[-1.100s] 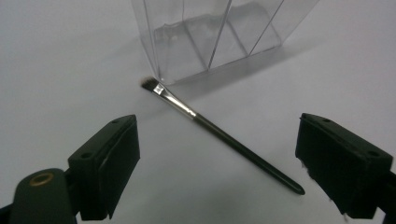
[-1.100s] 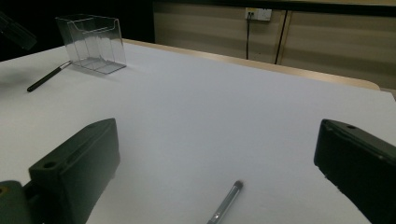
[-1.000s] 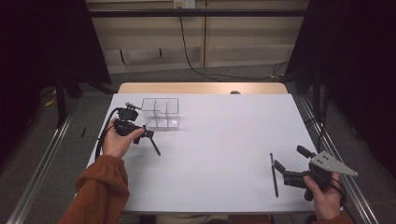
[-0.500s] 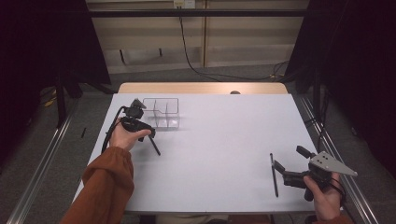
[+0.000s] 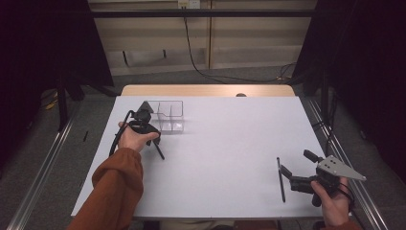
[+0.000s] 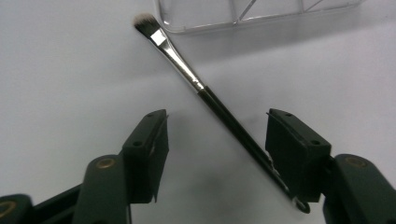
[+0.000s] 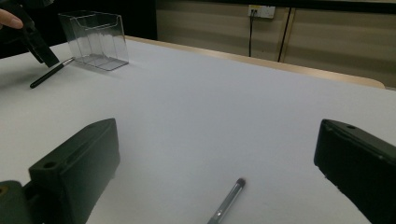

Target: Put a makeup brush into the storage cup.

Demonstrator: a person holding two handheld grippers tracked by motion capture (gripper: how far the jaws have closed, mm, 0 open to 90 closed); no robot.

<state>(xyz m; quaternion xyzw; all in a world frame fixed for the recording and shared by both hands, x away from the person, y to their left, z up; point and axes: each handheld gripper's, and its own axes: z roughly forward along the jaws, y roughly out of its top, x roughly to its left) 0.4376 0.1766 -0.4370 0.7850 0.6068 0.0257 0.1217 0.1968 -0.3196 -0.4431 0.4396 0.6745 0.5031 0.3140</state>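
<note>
Beside the clear acrylic organizer (image 5: pixel 168 116), at its near left corner, the left gripper (image 6: pixel 215 135) hangs over a makeup brush (image 6: pixel 212 100) that lies flat on the white table (image 5: pixel 230 148). Its jaws have just been closing and now stand half apart, with the brush's dark handle running aslant between them; the handle's butt end passes right by one jaw, though no pad visibly presses on it. The brush has a short, pale, flat tuft, a shiny silver ferrule and a slim black handle, and its bristle tip stops just short of the organizer's front edge. The organizer is see-through, with inner dividers, and stands upright toward the table's far left. Well away from the organizer, at the table's near right, the right gripper (image 7: pixel 219 154) is held low with its jaws spread wide and gripping nothing; a second brush (image 7: pixel 228 198), thin and dark with a silvery ferrule, lies on the table between and just ahead of them, untouched.
</note>
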